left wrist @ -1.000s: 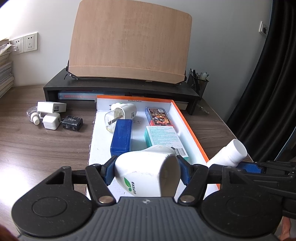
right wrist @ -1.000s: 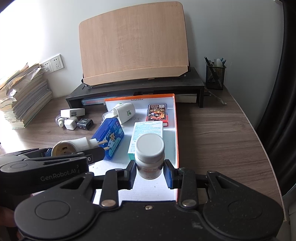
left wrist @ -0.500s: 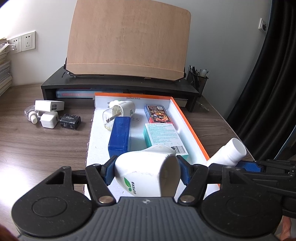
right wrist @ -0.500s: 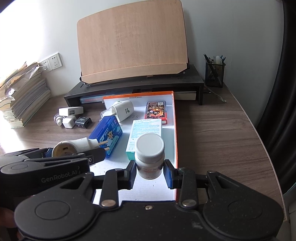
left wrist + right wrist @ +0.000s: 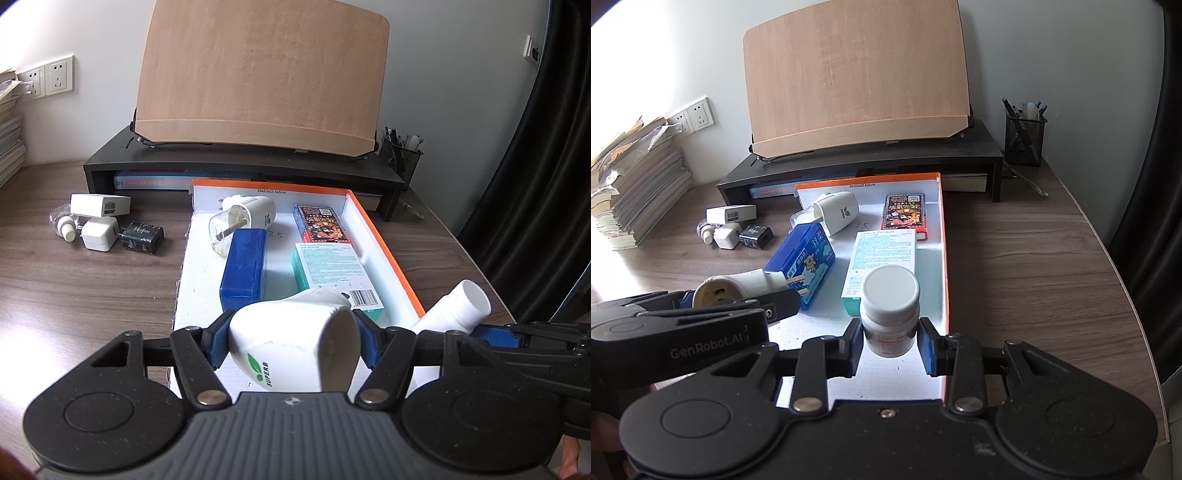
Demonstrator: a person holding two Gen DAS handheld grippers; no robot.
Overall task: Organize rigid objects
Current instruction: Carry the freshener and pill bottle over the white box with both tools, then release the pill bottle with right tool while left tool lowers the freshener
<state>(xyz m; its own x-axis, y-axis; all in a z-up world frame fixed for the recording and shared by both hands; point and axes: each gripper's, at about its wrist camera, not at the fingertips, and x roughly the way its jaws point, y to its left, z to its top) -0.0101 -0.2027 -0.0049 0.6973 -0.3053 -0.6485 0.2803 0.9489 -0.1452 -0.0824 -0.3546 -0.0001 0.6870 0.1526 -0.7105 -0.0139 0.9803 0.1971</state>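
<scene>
Both views sit low behind their own fingers, facing the wall across the desk; the left wrist view looks from left of the orange-edged tray (image 5: 384, 236), the right from nearer its right rim; both share tray (image 5: 943, 258) and wooden board (image 5: 857, 74).

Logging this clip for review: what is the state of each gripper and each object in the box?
left gripper: shut on white plug-in device, held sideways.
right gripper: shut on pill bottle, upright, capped.
orange-edged box: open, no lid on.
blue case: closed, lying in box.
teal carton: closed, lying flat.
card box: closed, lying flat.
</scene>
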